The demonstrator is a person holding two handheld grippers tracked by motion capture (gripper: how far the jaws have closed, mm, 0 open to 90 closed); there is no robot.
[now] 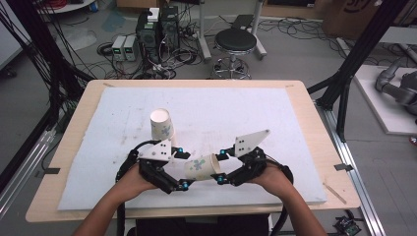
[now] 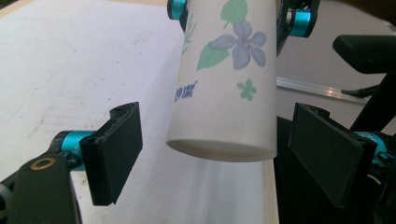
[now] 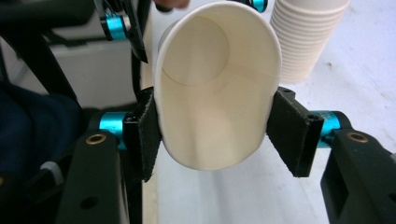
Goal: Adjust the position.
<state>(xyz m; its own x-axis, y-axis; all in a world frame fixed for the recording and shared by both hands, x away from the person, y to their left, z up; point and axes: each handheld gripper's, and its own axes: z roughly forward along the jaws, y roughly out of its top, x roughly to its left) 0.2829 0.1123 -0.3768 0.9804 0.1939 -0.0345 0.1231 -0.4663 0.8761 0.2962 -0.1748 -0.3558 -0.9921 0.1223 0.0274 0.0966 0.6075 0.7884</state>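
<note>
The pale wooden worktop [image 1: 305, 105] carries a big white foam sheet [image 1: 231, 113], matte and a little scuffed with grey marks. Toward its left stands a stack of paper cups [image 1: 162, 125], upside down, tapered, ribbed where the rolled rims nest one over another. Nearer the person, a single paper cup [image 1: 201, 167] hangs on its side just above the sheet, between the two hands: thin white card printed with blue flowers, green leaves and blue lettering, and nothing inside it but a bare pale wall and round bottom. The right tool [image 1: 221, 166] is clamped on that cup near its mouth, its black padded plates pressing the rim from a circle into an oval. The left tool [image 1: 182, 167] stands apart, its flat pads either side of the cup's base without touching it.
</note>
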